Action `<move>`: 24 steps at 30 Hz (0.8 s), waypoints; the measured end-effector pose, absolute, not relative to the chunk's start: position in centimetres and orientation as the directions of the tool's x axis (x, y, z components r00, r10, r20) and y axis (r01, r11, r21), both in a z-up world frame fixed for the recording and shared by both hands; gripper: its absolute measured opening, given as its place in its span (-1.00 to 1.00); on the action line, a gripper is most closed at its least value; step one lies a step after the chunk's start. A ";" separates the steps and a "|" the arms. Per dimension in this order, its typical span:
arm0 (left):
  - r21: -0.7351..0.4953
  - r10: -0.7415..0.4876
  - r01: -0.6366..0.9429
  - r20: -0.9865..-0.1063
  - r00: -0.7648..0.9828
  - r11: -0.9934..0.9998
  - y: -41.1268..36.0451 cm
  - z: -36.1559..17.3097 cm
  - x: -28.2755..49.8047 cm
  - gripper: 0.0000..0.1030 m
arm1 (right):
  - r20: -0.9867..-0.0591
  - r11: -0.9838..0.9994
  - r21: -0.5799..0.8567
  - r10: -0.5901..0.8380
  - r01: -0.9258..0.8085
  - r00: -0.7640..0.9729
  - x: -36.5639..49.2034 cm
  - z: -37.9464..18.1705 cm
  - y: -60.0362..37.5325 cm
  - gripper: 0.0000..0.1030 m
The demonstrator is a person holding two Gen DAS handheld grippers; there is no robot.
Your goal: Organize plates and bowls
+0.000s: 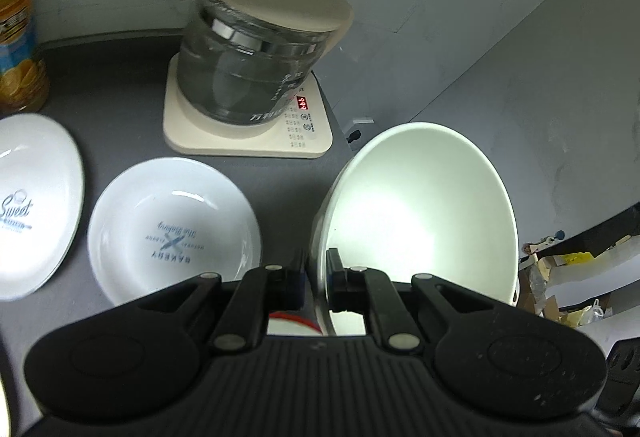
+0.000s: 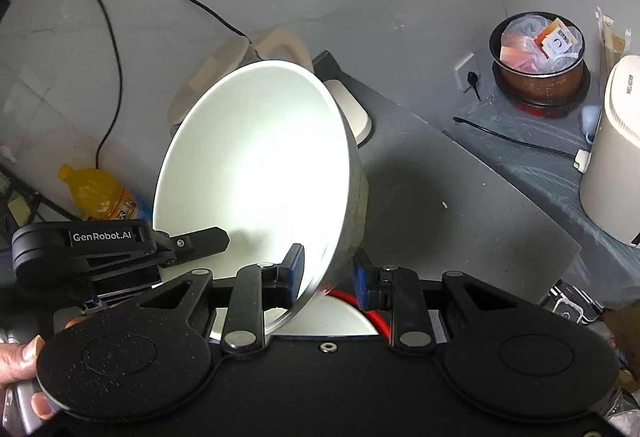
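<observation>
2 grippers share 1 load: a large white ceramic bowl point(image 1: 420, 205) with a grey outside, tipped up on edge and clear of the dark grey counter point(image 1: 132, 77).

From the left wrist camera, the left gripper point(image 1: 317, 273) has its jaws nearly together, pinching the bowl's thin wall at the rim, 1 pad inside and 1 outside. The bowl rises ahead and to the right of those jaws, its mouth facing the camera. Down on the counter to the left sit 2 shallow white printed plates, the nearer point(image 1: 172, 229) marked with a bakery logo, the farther point(image 1: 36, 205) cut off by the frame edge. Beyond them stands a glass kettle with a cream lid point(image 1: 256, 49) on its cream base. A red-rimmed white dish point(image 1: 294, 323) shows just under the jaws, though I cannot say whether the bowl came off it.

From the right wrist camera, the right gripper point(image 2: 328, 277) straddles the opposite side of the rim with blue pads, jaws moderately apart; the left pad looks pressed to the inner wall, but glare leaves the outer contact uncertain. Here the bowl leans up and to the left, toward the other gripper. A hand point(image 2: 20, 369) grips that handle at lower left.

The plates lie off the left gripper's side, so any stacking likely swings leftward.
</observation>
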State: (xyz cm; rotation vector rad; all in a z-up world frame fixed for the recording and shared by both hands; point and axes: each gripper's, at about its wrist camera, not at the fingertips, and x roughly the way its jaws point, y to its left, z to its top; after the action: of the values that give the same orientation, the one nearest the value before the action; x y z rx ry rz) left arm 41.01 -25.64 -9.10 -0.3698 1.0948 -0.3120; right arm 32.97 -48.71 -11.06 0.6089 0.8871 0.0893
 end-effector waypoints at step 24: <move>-0.431 -0.440 0.115 -0.813 0.380 0.895 -22.5 -7.5 35.0 -0.83 | -0.728 0.873 0.484 0.366 0.056 0.580 28.6 -10.7 -45.7 -0.49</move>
State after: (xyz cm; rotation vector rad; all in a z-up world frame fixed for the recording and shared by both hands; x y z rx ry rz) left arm 35.01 -22.51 -7.50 -0.3270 1.1300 -0.3628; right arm 28.61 -45.73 -10.69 0.4941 0.9439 0.1901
